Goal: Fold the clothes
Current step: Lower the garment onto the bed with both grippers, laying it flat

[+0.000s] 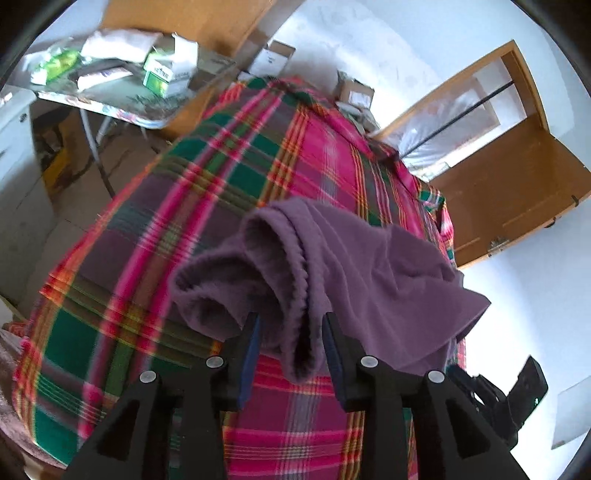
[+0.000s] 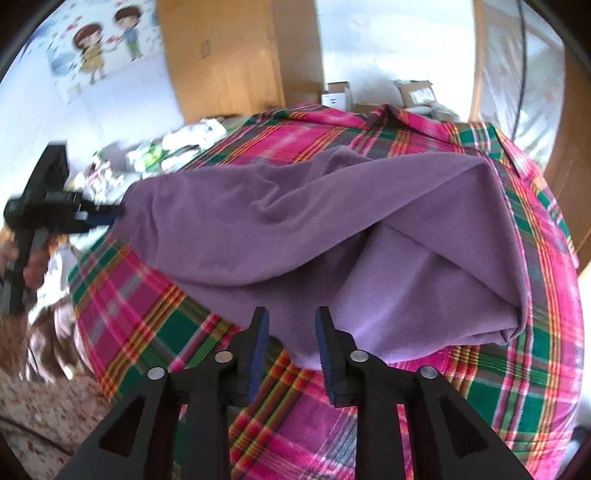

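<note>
Plaid bedcover (image 2: 480, 387) supports purple garment (image 2: 295, 229); left gripper (image 1: 290, 332) pinches its bunched edge; right gripper (image 2: 291, 332) gapes empty; weak pinch risks slippage, collapsing fold.

We see bright daylight that washes the white walls (image 1: 369, 33) nearly blank. Fisheye bending curves both views inside dark corners. Motion blur smears the plaid cloth (image 1: 122, 258) and left-edge clutter.
</note>
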`<state>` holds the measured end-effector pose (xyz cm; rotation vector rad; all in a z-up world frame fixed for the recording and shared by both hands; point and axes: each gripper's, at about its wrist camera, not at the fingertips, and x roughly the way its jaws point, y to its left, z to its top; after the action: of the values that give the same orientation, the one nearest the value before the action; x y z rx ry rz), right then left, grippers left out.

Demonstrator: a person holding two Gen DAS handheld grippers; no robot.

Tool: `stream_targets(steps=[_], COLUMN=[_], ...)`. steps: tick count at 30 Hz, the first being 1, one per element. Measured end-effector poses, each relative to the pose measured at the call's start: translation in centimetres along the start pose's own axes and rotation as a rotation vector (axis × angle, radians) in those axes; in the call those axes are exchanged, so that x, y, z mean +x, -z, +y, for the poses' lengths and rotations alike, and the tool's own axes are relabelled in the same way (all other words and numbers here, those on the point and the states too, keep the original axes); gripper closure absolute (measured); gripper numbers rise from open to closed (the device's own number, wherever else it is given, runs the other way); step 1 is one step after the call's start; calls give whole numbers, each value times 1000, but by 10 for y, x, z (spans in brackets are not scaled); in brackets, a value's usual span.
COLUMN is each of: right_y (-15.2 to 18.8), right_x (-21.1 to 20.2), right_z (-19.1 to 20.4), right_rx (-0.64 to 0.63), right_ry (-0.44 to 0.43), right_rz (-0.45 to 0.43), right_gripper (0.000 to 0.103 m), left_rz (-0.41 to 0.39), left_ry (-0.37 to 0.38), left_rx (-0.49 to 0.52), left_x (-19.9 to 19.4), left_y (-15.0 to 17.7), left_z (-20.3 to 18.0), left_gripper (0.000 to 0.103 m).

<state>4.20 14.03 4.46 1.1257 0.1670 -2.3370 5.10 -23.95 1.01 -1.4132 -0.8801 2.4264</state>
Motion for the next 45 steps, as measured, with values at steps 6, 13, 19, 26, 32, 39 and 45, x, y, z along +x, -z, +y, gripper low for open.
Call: stream_targets(steps=[6,13,19,26,32,39,45], right_y=[-14,-32,-40,-47,-63,-90,-120], right_x=[3,30,41,38,24,21,25], right_z=[-17,-31,-32,-27,-27,-27,-36], right_rx=[130,246,267,232,215,199,233], right_ry=[-72,-117,-153,-148,-162,-154,-138], right_rz=[-38,-16,-26,-48,-115,-157,-175], right_gripper=[70,70,80,99,100,100,100], left_rz=[39,86,98,83,48,-23,-52], left_ry=[10,7,9,31,73,97,97], left_rx=[15,-7,-21,28,42,37,33], left_x=[9,23,27,21,9,-3,3], left_y=[4,1,-1,-5,-19,-52,-79], left_z=[-3,1,1,-8,-16,-22,-27], left_gripper=[69,69,70,88,89,89,89])
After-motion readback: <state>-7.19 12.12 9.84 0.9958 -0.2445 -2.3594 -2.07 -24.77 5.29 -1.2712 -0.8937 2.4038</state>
